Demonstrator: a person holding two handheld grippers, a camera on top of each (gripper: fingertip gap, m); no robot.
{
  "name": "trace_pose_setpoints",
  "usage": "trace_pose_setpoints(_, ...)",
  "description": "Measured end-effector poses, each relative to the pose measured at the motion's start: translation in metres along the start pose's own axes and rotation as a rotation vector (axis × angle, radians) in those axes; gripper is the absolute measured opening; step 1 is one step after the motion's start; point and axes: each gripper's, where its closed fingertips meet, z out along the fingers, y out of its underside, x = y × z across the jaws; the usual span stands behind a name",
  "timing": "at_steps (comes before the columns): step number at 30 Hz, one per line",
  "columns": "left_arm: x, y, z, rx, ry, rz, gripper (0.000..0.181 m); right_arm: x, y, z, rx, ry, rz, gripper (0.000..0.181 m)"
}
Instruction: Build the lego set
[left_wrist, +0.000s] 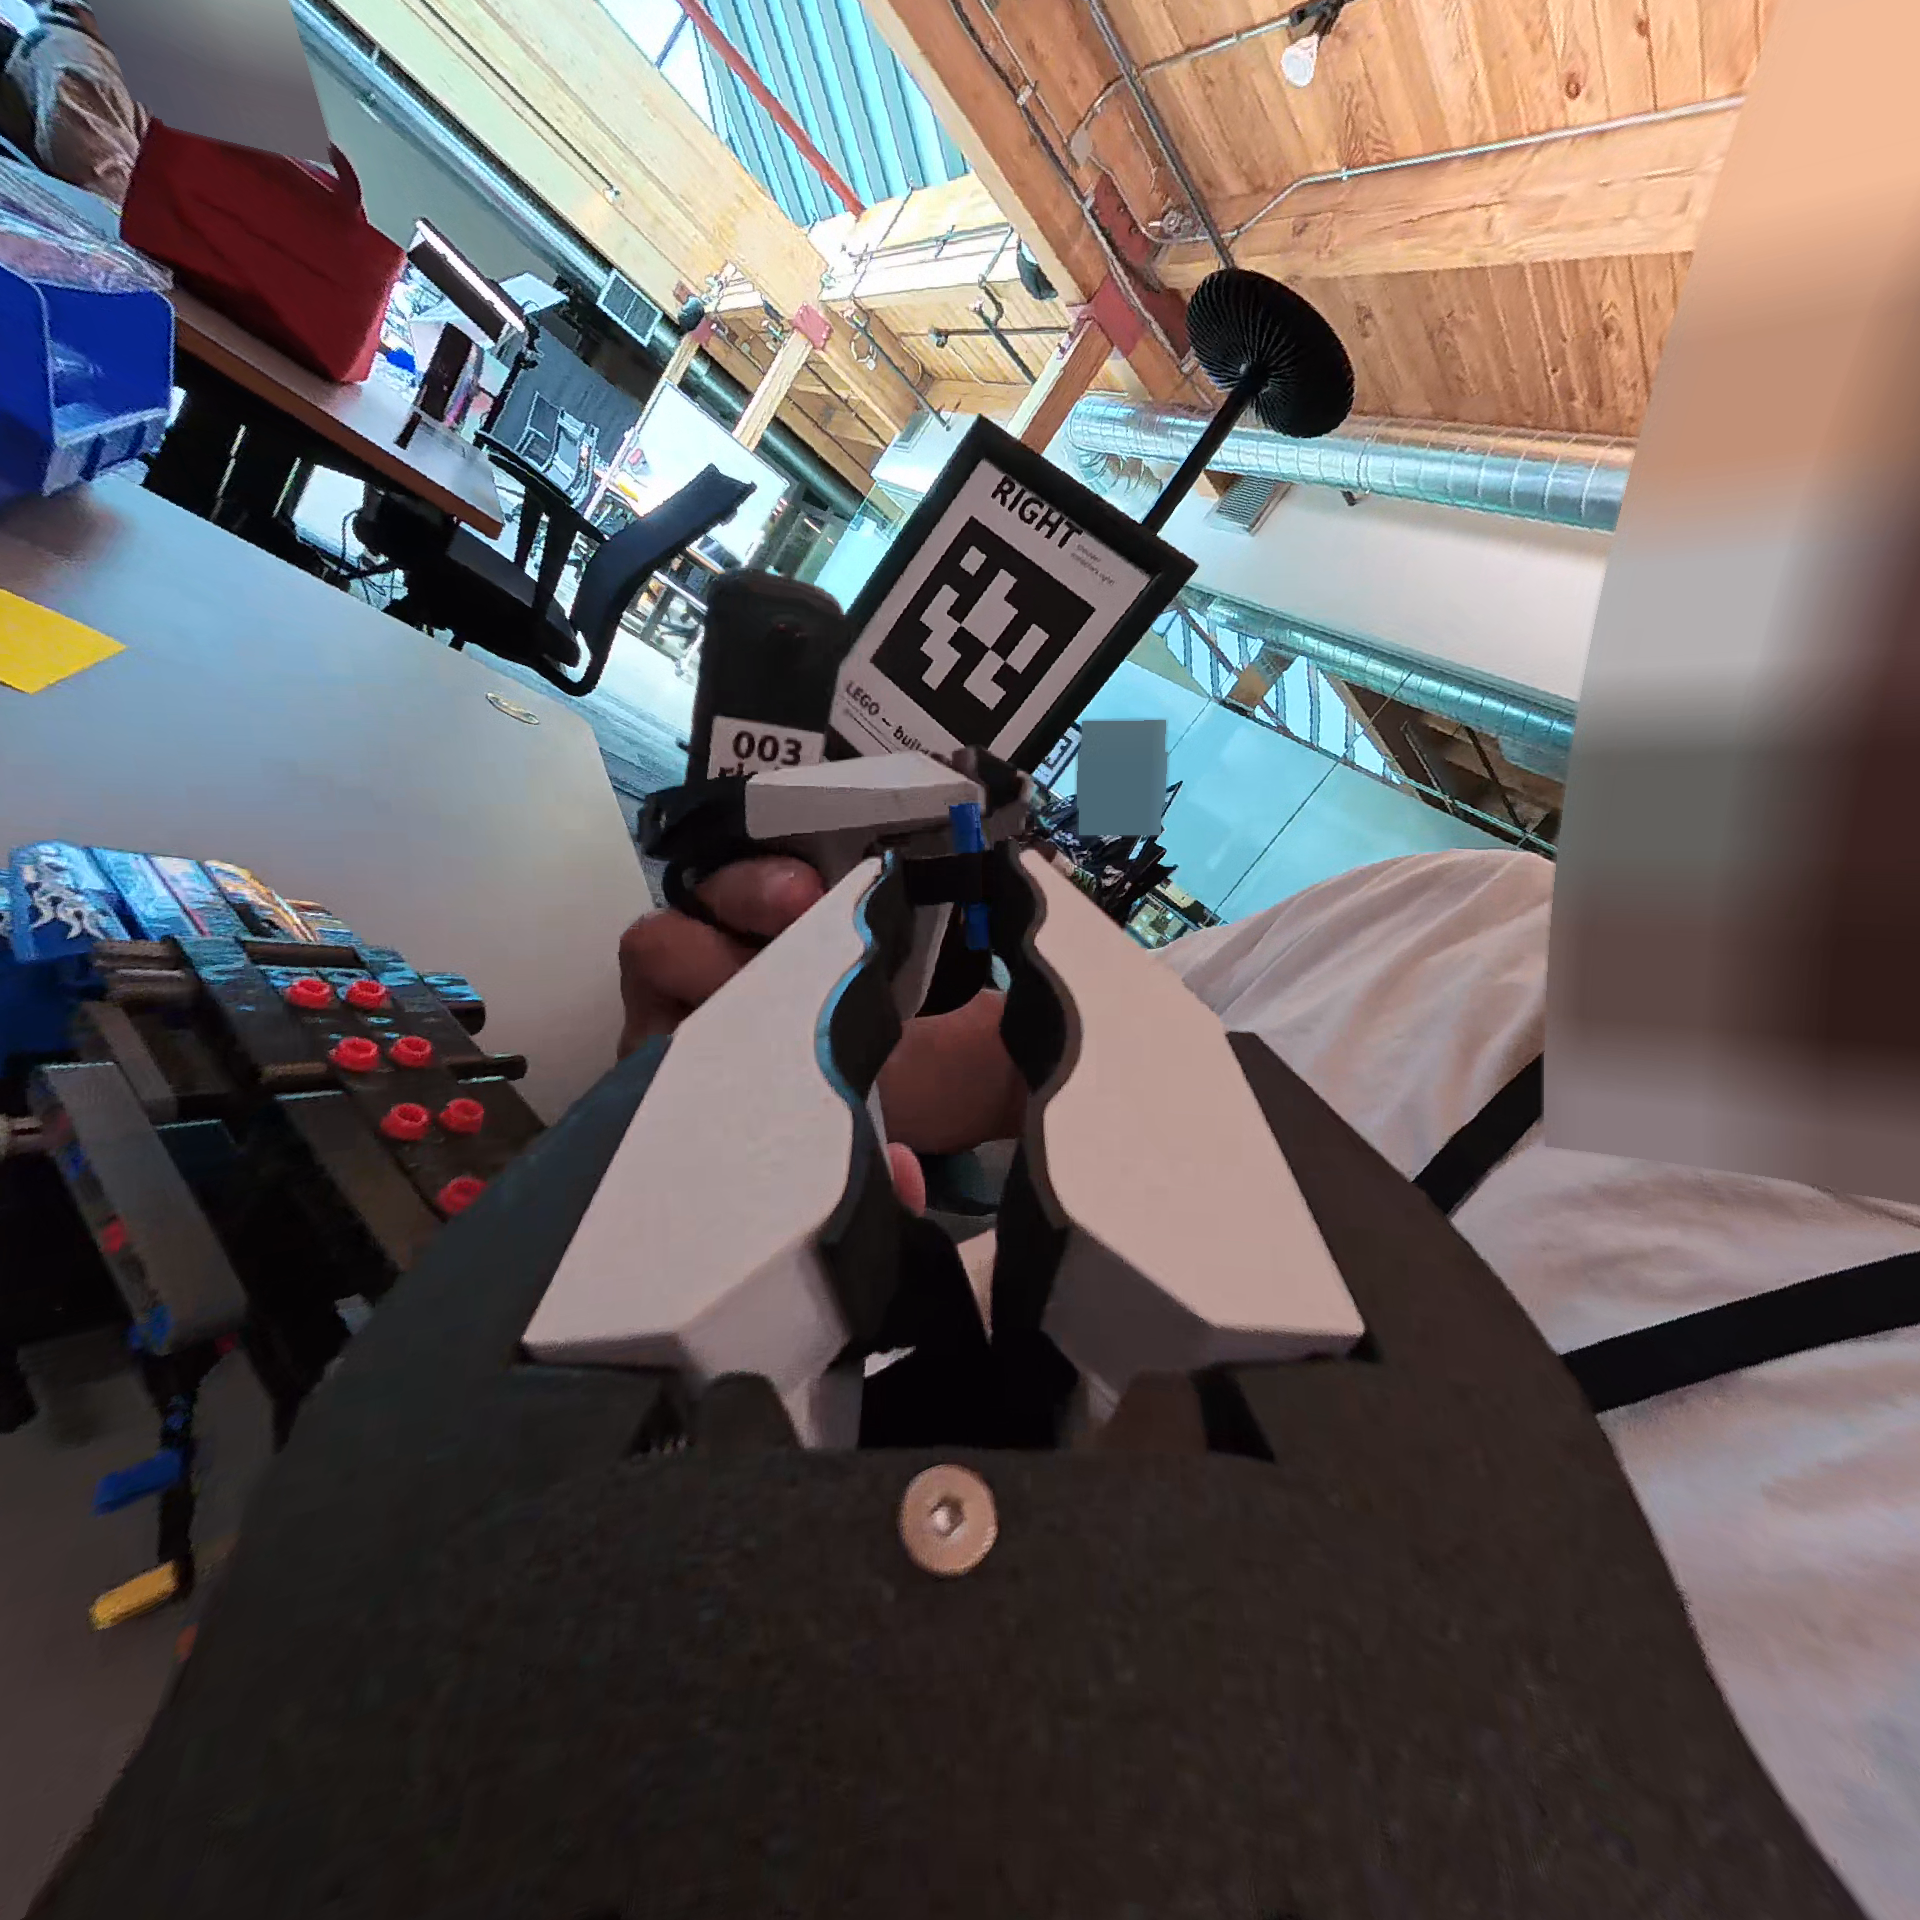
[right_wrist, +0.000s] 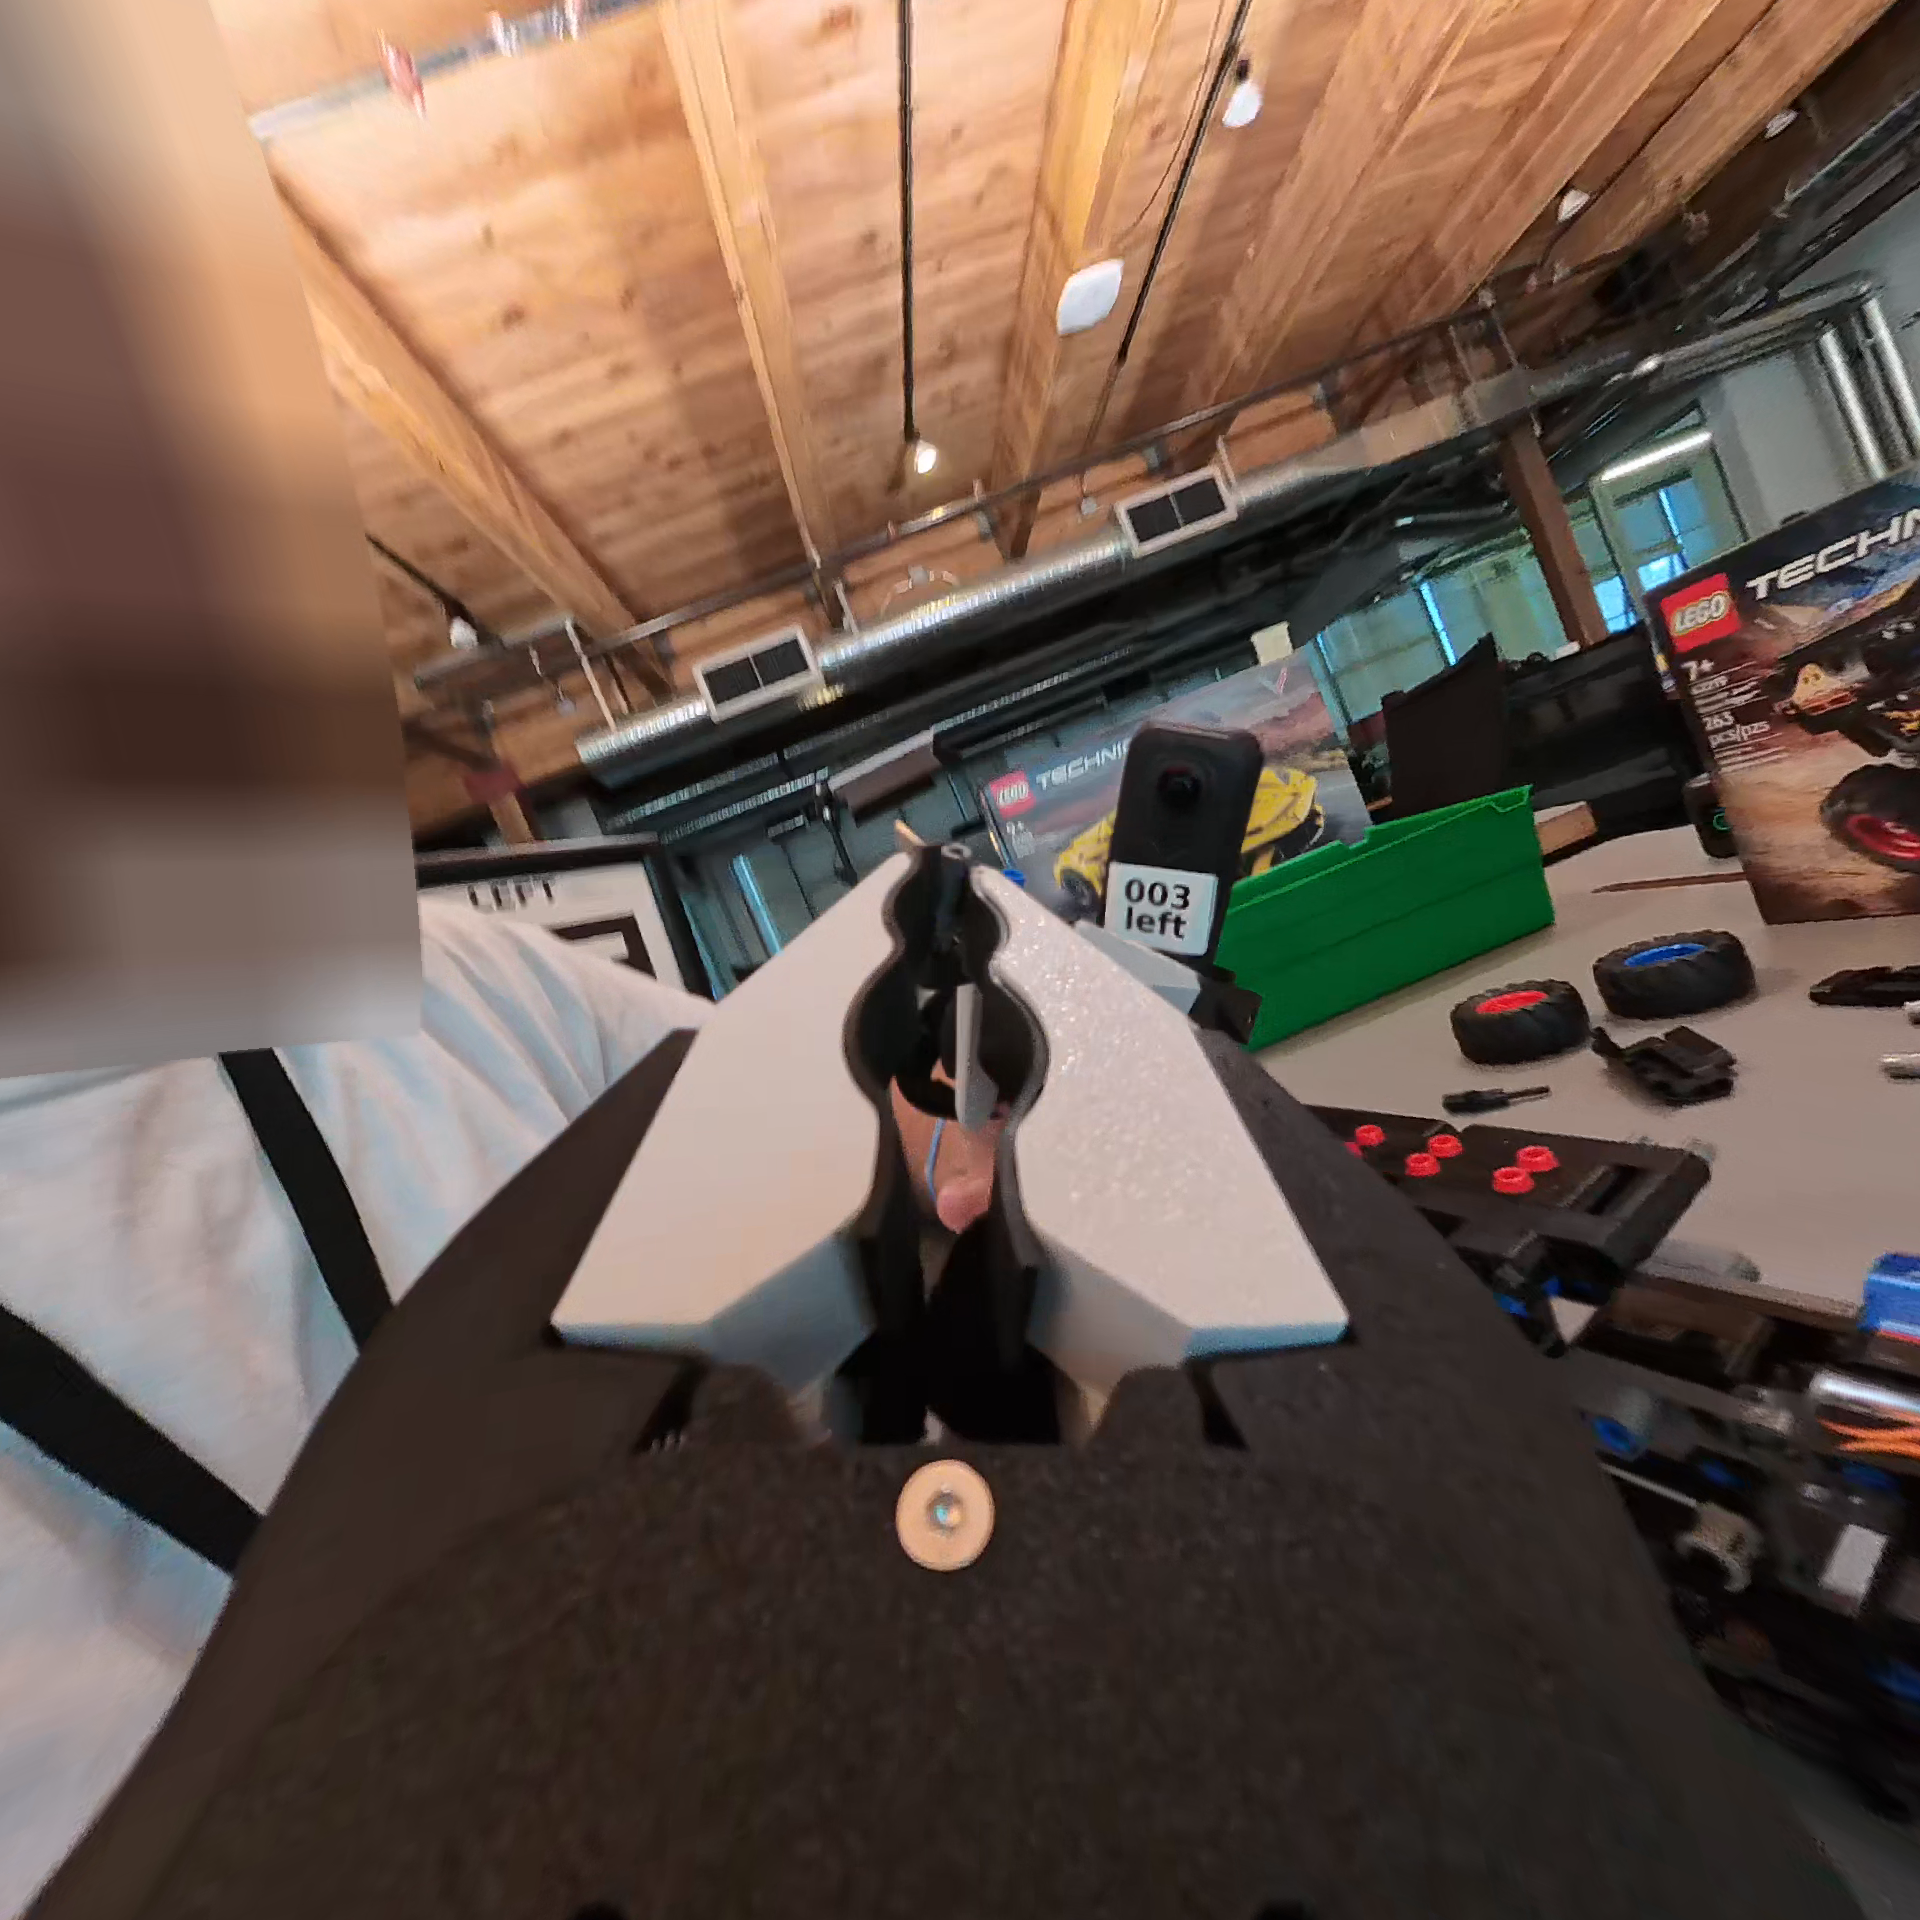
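Right claw (right_wrist: 941, 868), nearly closed, seemingly pinches small piece (left_wrist: 966, 831).

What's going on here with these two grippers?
A person in a white shirt holds both grippers up, tips facing. The right gripper is shut on a small blue-and-black piece; the left gripper has its fingers either side of it, grip unclear. A black model with red pins and two loose wheels lie on the table.

Matt grainy white plastic fingers (right_wrist: 1122, 1091), rough black foam-like gripper body (left_wrist: 935, 1714), knotty wood ceiling (right_wrist: 644, 312), white cloth shirt (left_wrist: 1714, 1351)
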Motion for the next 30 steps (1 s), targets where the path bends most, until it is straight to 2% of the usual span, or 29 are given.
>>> trace_pose_setpoints(5, 0.003, 0.003, 0.002, -0.024, -0.032, 0.086, 0.014, -0.001, -0.006, 0.002, 0.05, 0.029, 0.052, 0.003)
trace_pose_setpoints(10, -0.006, 0.013, 0.002, -0.167, -0.166, 0.332, 0.014, 0.002, -0.004, 0.0, 0.034, 0.041, 0.084, 0.003)
trace_pose_setpoints(12, -0.015, 0.019, 0.0, -0.269, -0.257, 0.491, 0.014, 0.002, 0.001, 0.002, -0.014, 0.065, 0.025, 0.004)
trace_pose_setpoints(15, -0.031, 0.027, -0.002, -0.405, -0.386, 0.643, 0.012, 0.004, 0.022, 0.01, -0.219, 0.142, -0.125, 0.005)
trace_pose_setpoints(17, -0.033, 0.025, -0.002, -0.404, -0.396, 0.628, 0.012, 0.007, 0.02, 0.011, -0.245, 0.193, -0.181, 0.004)
trace_pose_setpoints(19, -0.041, 0.024, -0.008, -0.446, -0.443, 0.687, 0.013, 0.015, 0.02, 0.004, -0.294, 0.232, -0.189, 0.004)
trace_pose_setpoints(21, -0.037, 0.016, -0.01, -0.417, -0.408, 0.629, 0.013, 0.019, 0.007, -0.007, -0.234, 0.199, -0.033, 0.004)
trace_pose_setpoints(23, -0.041, 0.014, -0.013, -0.432, -0.411, 0.574, 0.013, 0.028, 0.009, -0.015, -0.237, 0.185, 0.032, 0.004)
trace_pose_setpoints(27, -0.046, 0.031, -0.006, -0.438, -0.382, 0.522, 0.01, 0.017, 0.027, 0.003, -0.285, 0.136, 0.002, 0.005)
trace_pose_setpoints(30, -0.042, 0.019, -0.01, -0.416, -0.381, 0.516, 0.009, 0.02, 0.011, -0.001, -0.267, 0.154, -0.048, 0.004)
